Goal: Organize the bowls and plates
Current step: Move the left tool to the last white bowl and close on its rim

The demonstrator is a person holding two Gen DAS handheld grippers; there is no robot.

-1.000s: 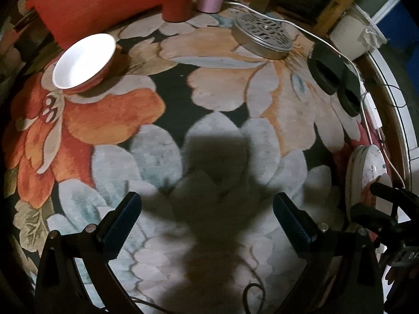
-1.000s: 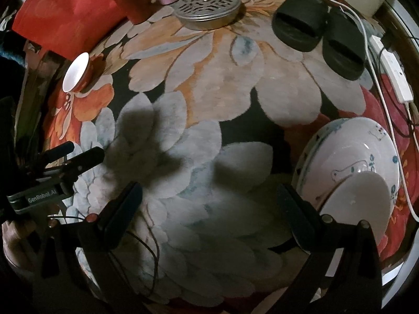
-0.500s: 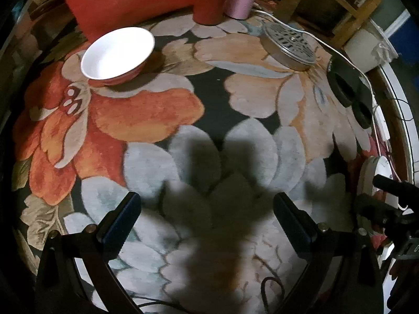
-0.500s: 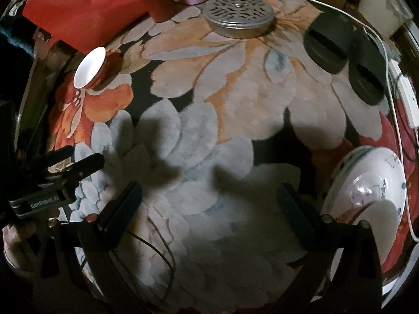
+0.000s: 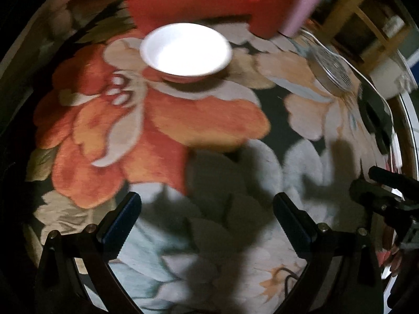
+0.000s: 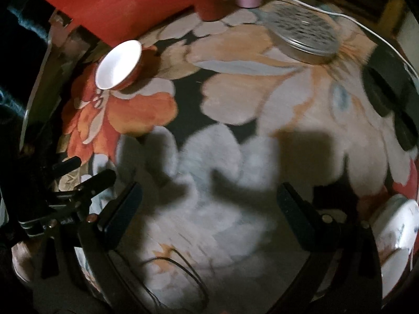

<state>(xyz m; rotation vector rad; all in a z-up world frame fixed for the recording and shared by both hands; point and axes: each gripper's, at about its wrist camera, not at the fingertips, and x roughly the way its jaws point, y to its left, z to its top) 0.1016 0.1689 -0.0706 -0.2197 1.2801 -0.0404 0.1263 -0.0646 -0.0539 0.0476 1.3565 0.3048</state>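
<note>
Slippers [image 6: 390,96] beside perforated tin [image 6: 303,34]

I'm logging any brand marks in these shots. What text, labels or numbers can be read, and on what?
No text reads clearly.
White lettering on the black left gripper, seen from the right wrist view: too blurred and partly hidden to read.
Blue motifs on the white plate: decoration, no words legible.
</note>
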